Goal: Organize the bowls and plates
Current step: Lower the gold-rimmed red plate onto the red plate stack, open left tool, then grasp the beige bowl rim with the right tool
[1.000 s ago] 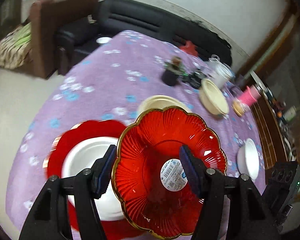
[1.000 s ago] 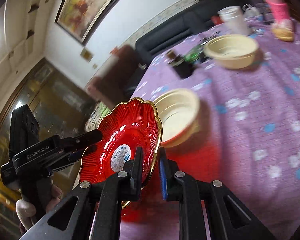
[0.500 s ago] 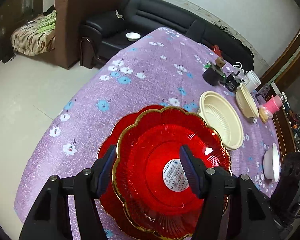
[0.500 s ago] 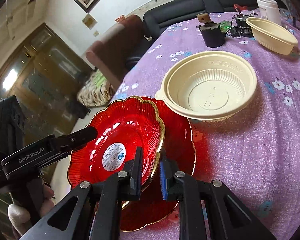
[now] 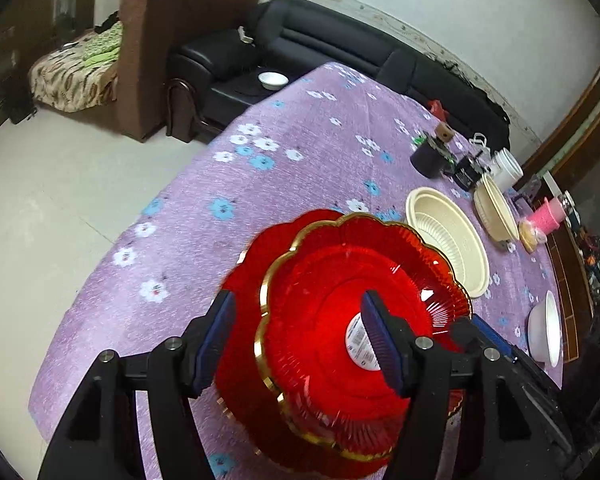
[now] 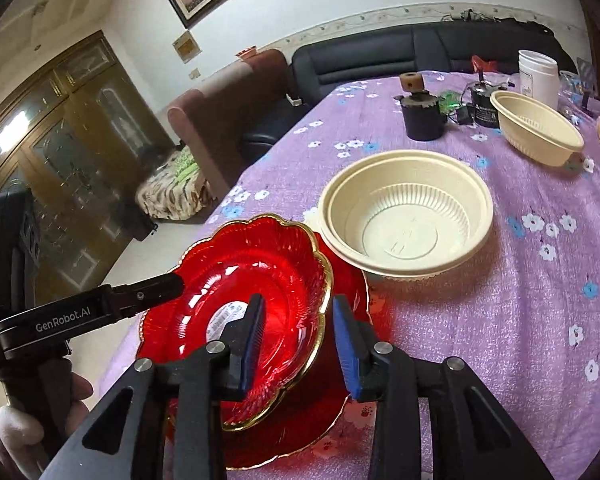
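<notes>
Here the red dish (image 6: 260,280) sits on a red plate (image 6: 340,400) on the purple table (image 6: 500,320), beside a cream bowl (image 6: 408,216). The right gripper (image 6: 298,340) has just been opening, jaws straddling the dish's rim, released. The left gripper (image 5: 300,340) straddles the opposite rim, not gripping.

Right gripper (image 6: 298,334): jaws have just been opening, pads now clear of the red bowl (image 6: 244,300), whose gilt rim stands between them. Bowl sits on red plate (image 6: 300,432) below. Cream bowl (image 6: 406,216) ahead. Left gripper (image 6: 100,308) reaches in from left, touching the bowl's rim.
</notes>
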The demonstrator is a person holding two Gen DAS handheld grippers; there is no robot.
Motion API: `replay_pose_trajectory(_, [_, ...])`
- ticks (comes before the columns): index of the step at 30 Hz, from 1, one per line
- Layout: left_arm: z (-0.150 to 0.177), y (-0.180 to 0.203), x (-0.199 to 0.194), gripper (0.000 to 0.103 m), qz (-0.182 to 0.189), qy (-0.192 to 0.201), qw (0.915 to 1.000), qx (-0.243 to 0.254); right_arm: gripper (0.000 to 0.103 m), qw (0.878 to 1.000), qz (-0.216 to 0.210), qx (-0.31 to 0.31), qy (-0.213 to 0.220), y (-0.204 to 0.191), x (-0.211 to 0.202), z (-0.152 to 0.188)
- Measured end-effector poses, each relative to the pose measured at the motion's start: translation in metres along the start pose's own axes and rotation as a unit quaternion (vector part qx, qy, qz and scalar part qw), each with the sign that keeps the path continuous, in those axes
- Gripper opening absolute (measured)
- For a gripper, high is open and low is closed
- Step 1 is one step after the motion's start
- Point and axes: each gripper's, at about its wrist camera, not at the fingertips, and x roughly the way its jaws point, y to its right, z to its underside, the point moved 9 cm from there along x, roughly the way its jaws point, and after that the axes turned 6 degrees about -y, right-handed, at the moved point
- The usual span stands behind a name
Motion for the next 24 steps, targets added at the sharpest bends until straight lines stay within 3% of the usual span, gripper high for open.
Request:
replay_pose_trajectory(4, [0.011, 0.0, -0.037, 0.067, 0.011, 0.028, 0.9995, -0.01, 0.037, 0.999, -0.014, 0.015, 0.033, 0.013, -0.036, -0.003])
replay_pose_trajectory(6, [0.017, 0.007, -0.058, 0.078, 0.027, 0.051, 0.9983, -0.007, 0.038, 0.999, -0.005, 0.025, 0.047, 0.031, -0.055, 0.0])
replay_pose_trajectory(9, [0.026, 0.032, -0.08, 0.081, 0.055, 0.078, 0.9954, 0.012, 0.038, 0.997, 0.022, 0.052, 0.055, 0.075, -0.081, 0.01])
replay_pose_trajectory(17, [0.056, 0.113, -0.058, 0.081, 0.095, 0.032, 0.9901, 0.099, 0.037, 0.972, 0.12, 0.175, 0.102, 0.222, -0.172, 0.04])
replay_pose_trajectory(21, [0.068, 0.14, -0.037, 0.081, 0.1, 0.005, 0.9878, 0.12, 0.037, 0.964, 0.125, 0.208, 0.107, 0.251, -0.193, 0.049])
replay_pose_trajectory(24, [0.063, 0.143, -0.031, 0.081, 0.092, 0.003, 0.9891, 0.115, 0.037, 0.97, 0.105, 0.201, 0.094, 0.244, -0.183, 0.047])
